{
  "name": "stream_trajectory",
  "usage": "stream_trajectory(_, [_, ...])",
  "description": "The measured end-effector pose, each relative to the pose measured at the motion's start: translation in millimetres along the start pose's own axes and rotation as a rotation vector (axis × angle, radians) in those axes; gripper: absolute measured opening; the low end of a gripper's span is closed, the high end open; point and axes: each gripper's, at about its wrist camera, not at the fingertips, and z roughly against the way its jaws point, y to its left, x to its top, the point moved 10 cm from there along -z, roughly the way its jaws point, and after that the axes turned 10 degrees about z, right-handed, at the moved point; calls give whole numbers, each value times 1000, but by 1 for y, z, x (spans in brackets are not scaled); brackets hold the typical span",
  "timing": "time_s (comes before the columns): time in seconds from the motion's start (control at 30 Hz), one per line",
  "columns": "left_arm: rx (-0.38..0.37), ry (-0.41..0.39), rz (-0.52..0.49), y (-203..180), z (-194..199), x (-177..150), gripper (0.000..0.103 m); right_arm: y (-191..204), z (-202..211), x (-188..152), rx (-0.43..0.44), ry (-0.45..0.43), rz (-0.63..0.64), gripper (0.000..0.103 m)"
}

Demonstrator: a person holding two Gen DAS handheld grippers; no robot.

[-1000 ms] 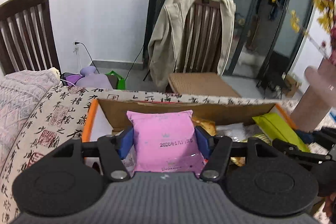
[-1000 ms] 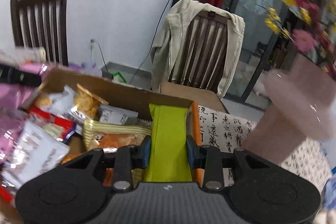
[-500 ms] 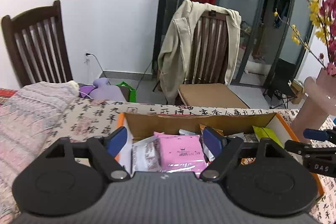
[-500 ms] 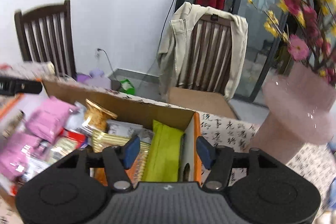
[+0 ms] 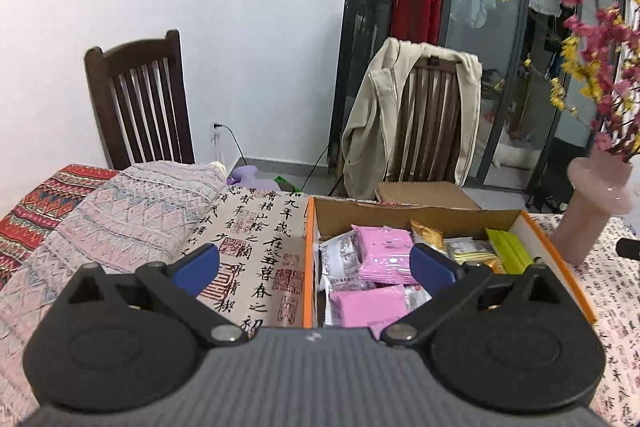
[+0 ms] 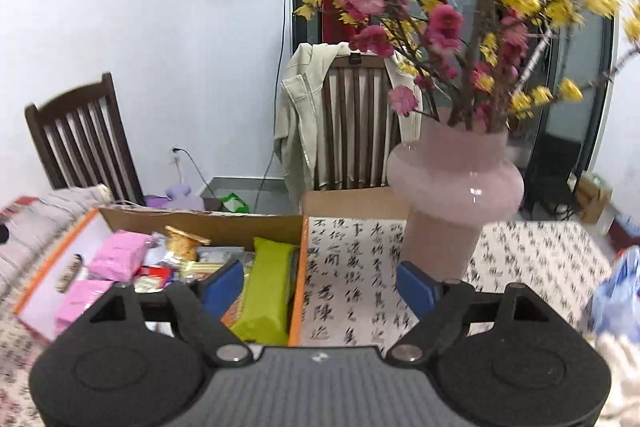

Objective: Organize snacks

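An orange-rimmed cardboard box point(image 5: 309, 247) sits on the calligraphy-print tablecloth and holds several snack packs. Two pink packs point(image 5: 385, 255) lie at its left side, and a green pack point(image 5: 509, 250) lies against its right wall. My left gripper point(image 5: 314, 265) is open and empty, raised above the box's left rim. My right gripper point(image 6: 320, 285) is open and empty, above the box's right wall. In the right wrist view the box point(image 6: 298, 291), the green pack point(image 6: 266, 293) and the pink packs point(image 6: 116, 255) show at lower left.
A pink vase point(image 6: 452, 203) with flowering branches stands just right of the box; it also shows in the left wrist view point(image 5: 592, 211). Patterned cloths point(image 5: 120, 211) lie on the left. A blue bag point(image 6: 618, 291) is at far right. Two chairs point(image 5: 140, 107) stand behind the table.
Both grippers opened and let go: the pink pack and the green pack now lie in the box. Both grippers pulled back and up; the right one swung right toward the vase.
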Motion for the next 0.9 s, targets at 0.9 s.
stream_trajectory(0.9, [-50, -131, -61, -8, 169, -101, 103, 75, 154, -86, 43, -162, 77, 90])
